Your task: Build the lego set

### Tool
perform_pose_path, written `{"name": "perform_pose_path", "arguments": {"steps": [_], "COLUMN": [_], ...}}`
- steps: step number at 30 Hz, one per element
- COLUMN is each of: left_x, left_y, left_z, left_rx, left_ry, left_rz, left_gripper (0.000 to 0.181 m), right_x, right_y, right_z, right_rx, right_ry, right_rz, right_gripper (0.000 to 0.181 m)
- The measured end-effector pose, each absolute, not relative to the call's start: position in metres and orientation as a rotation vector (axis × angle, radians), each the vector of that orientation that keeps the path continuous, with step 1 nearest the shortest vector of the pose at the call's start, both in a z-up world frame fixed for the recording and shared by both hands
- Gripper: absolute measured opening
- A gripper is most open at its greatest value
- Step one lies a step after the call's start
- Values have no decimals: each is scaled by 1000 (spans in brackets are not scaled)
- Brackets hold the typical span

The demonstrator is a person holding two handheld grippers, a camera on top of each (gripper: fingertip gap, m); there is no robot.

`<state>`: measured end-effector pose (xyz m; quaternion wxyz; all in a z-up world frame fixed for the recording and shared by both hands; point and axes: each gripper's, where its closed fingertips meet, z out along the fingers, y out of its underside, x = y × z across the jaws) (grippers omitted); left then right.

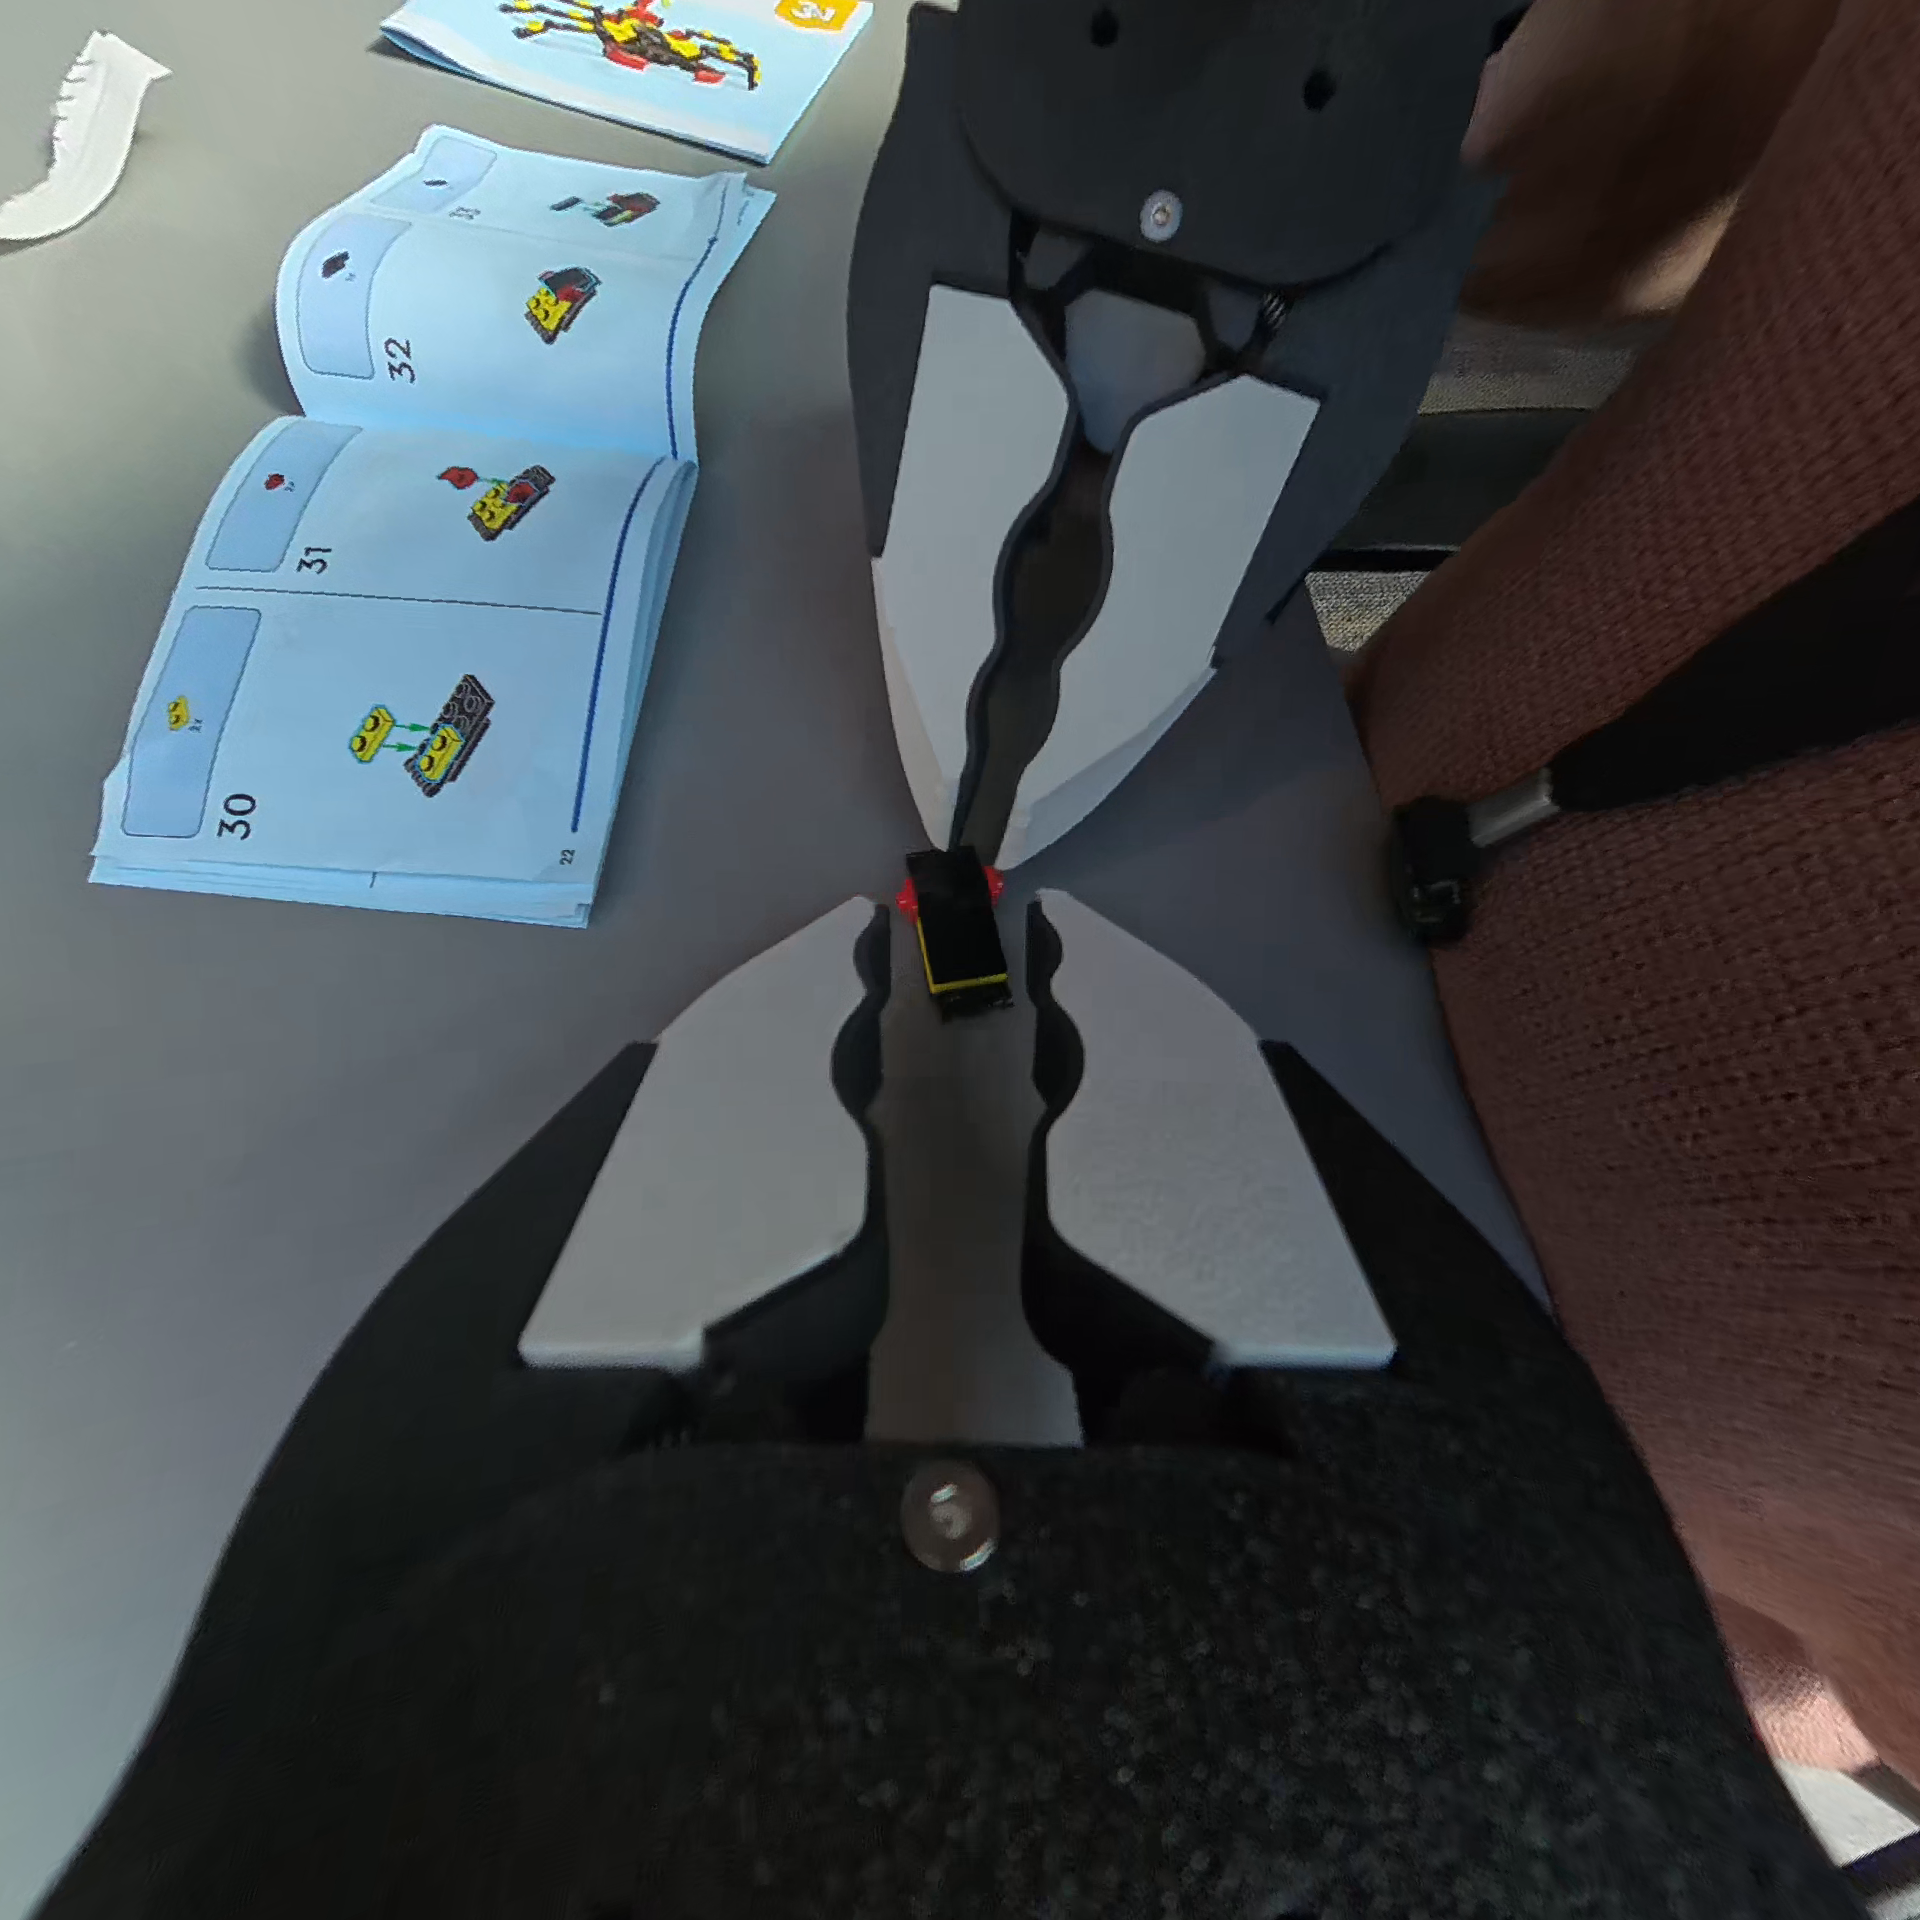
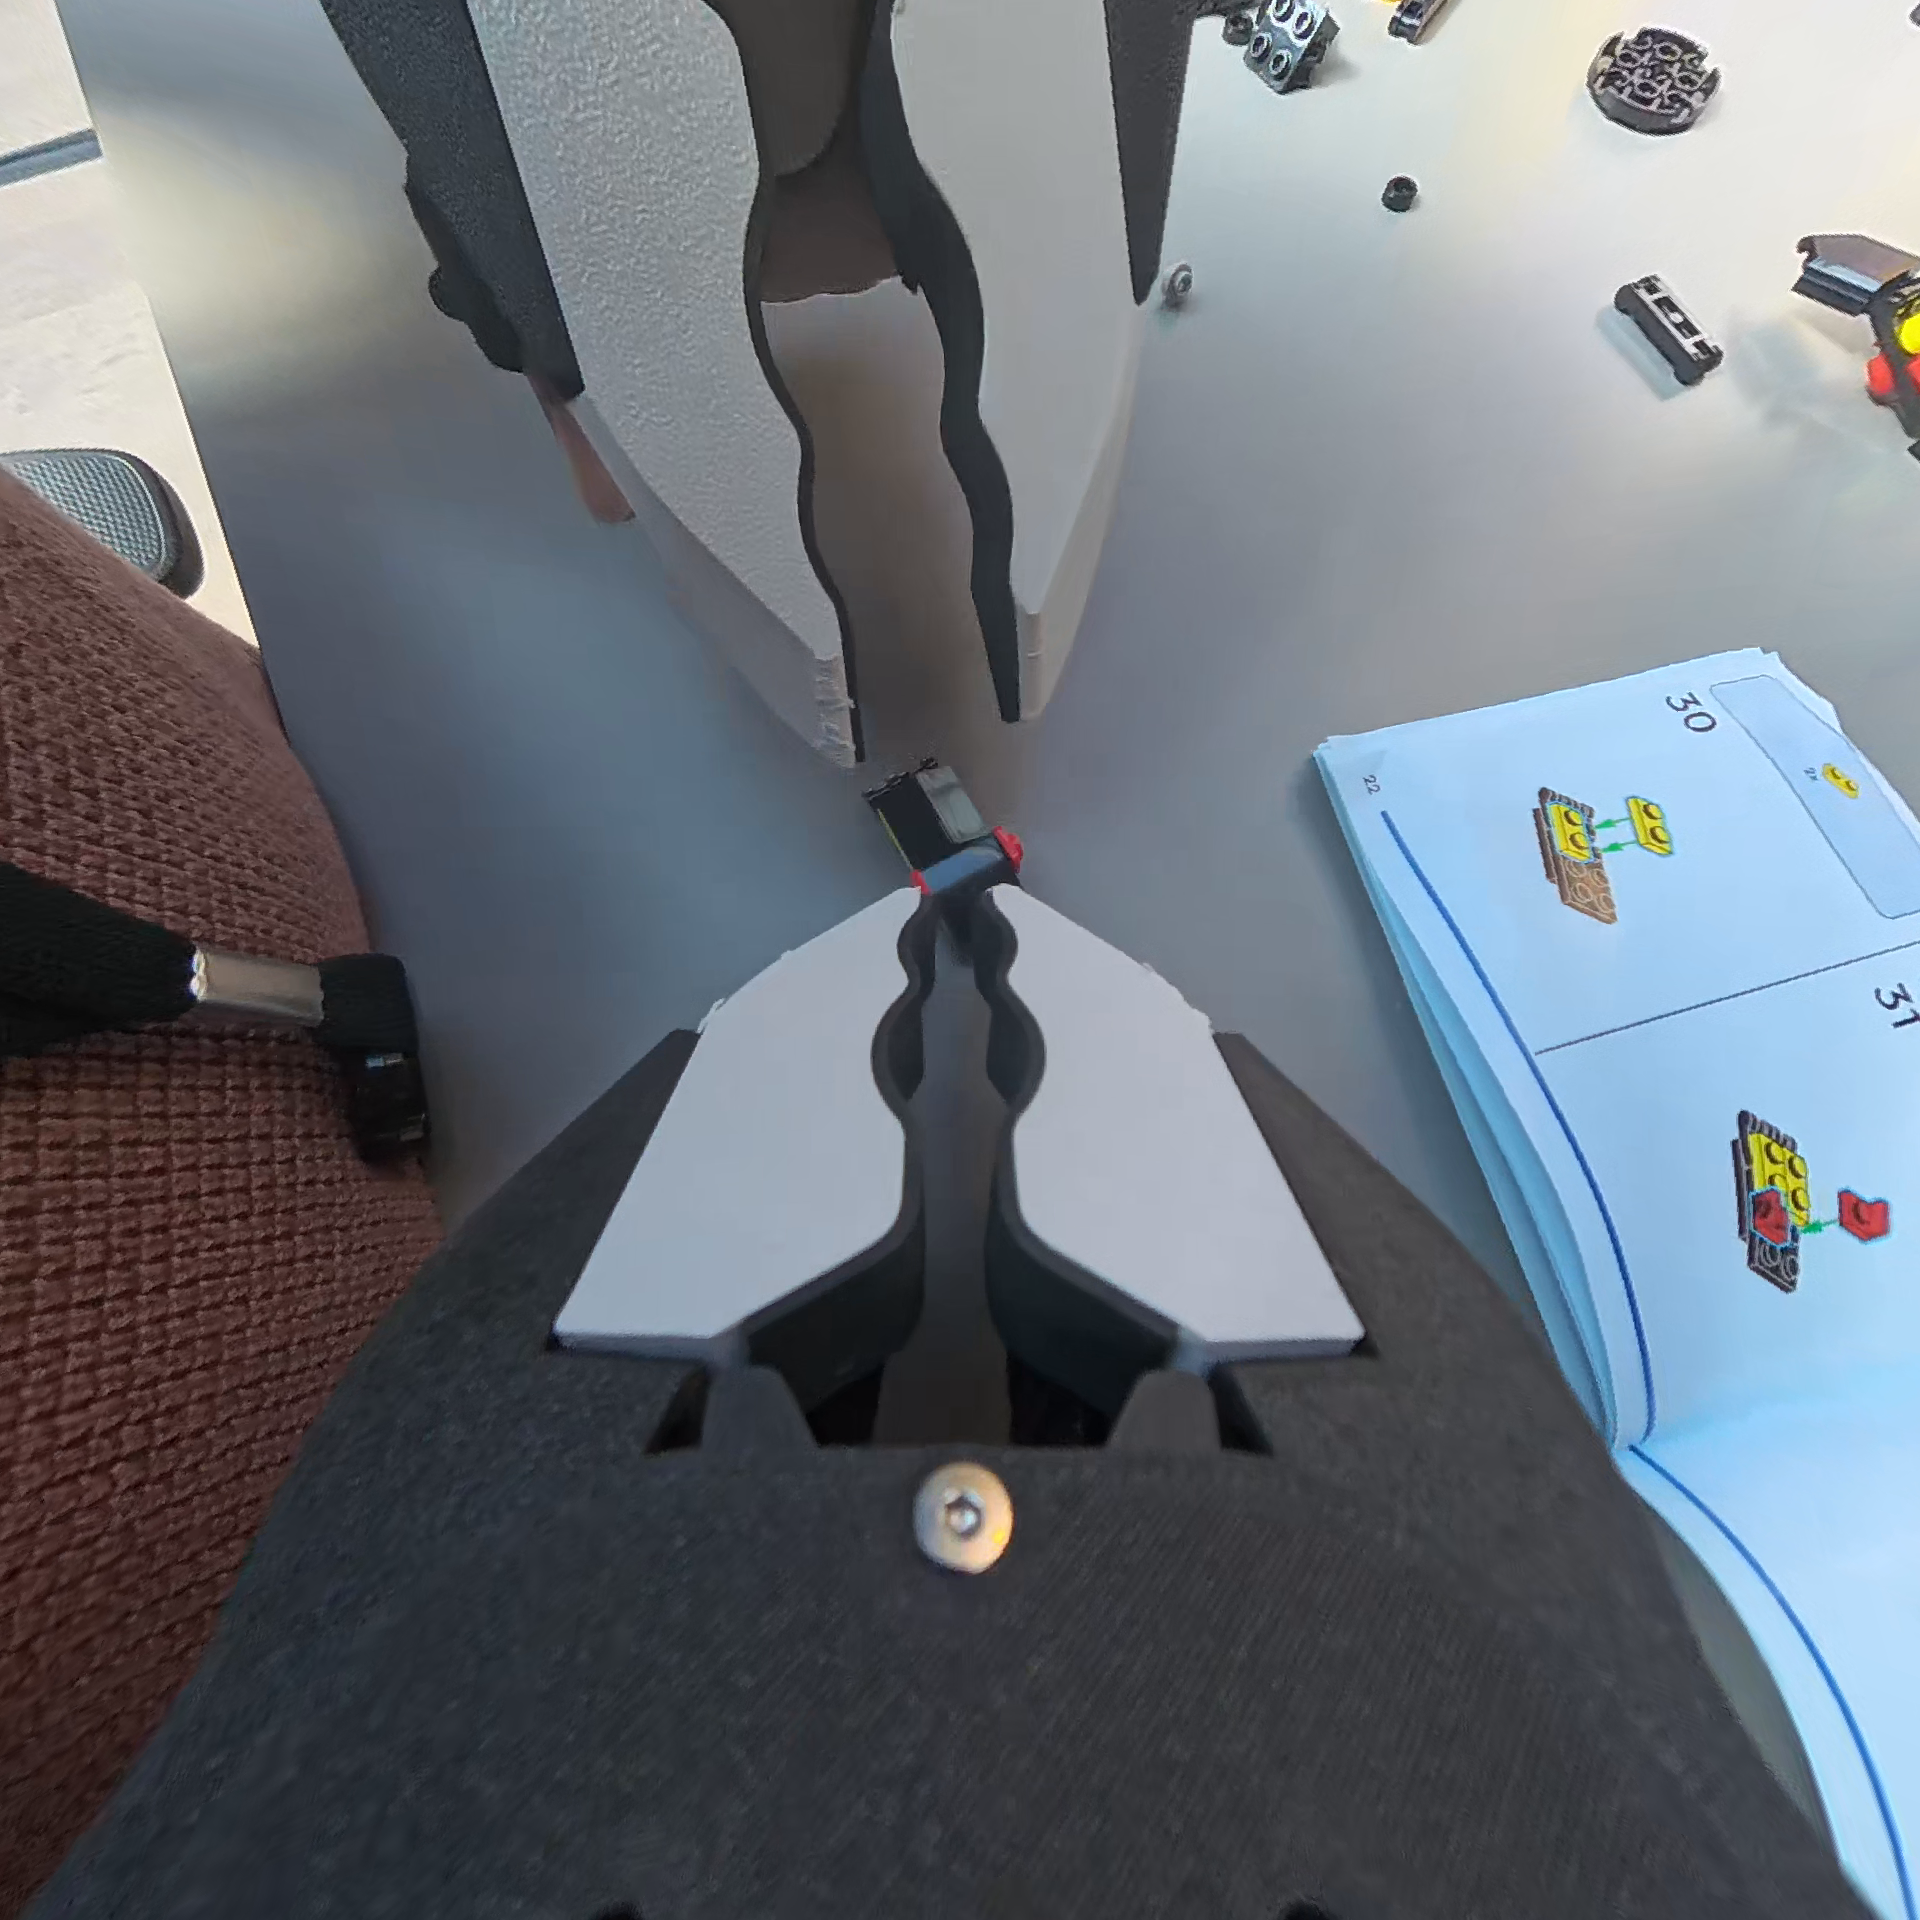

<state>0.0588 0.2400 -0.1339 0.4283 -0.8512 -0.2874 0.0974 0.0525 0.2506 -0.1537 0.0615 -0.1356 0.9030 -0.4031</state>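
A small Lego assembly point(image 1: 958, 940), black with a yellow layer and red bits at its sides, is held above the grey table point(image 1: 156, 1143). My right gripper point(image 1: 961, 847) comes in from the top of the left wrist view and is shut on the assembly's far end. In the right wrist view my right gripper point(image 2: 956, 899) pinches the assembly point(image 2: 935, 826) at its fingertips. My left gripper point(image 1: 956, 909) is open, with a finger on either side of the assembly and a gap on both sides. In the right wrist view the left gripper point(image 2: 930, 727) is just beyond the assembly.
An open instruction booklet point(image 1: 416, 540) point(image 2: 1662, 1039) lies beside the grippers, a second booklet point(image 1: 644, 62) beyond it. Loose pieces lie far right: a round black piece point(image 2: 1652, 78), a black plate point(image 2: 1668, 327), a partial build point(image 2: 1886, 332). A red-brown sleeve point(image 1: 1714, 1143) is close. The tips of both grippers are at nearly the same place. The black plate point(image 2: 1668, 327) is about 20 cm from both grippers' fingertips.
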Motion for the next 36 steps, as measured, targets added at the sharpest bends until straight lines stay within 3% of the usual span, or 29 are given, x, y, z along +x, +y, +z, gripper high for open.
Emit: {"name": "perform_pose_path", "arguments": {"steps": [13, 18, 26, 36], "left_x": [30, 5, -18, -15], "left_y": [227, 223, 246, 260], "left_z": [-69, -21, 26, 30], "left_rx": [-1701, -1537, -1412, -1399], "left_ry": [-771, -697, -576, -543], "left_rz": [444, 614, 542, 571], "left_gripper": [24, 28, 30, 30], "right_x": [28, -40, -82, -70], "right_y": [256, 277, 344, 364], "right_z": [-114, -17, 158, 221], "right_rx": [-231, -201, -626, -957], "right_ry": [2573, 2525, 2382, 2313], "right_rz": [-1386, -2014, -2970, -3189], "right_gripper": [21, 23, 26, 31]}}
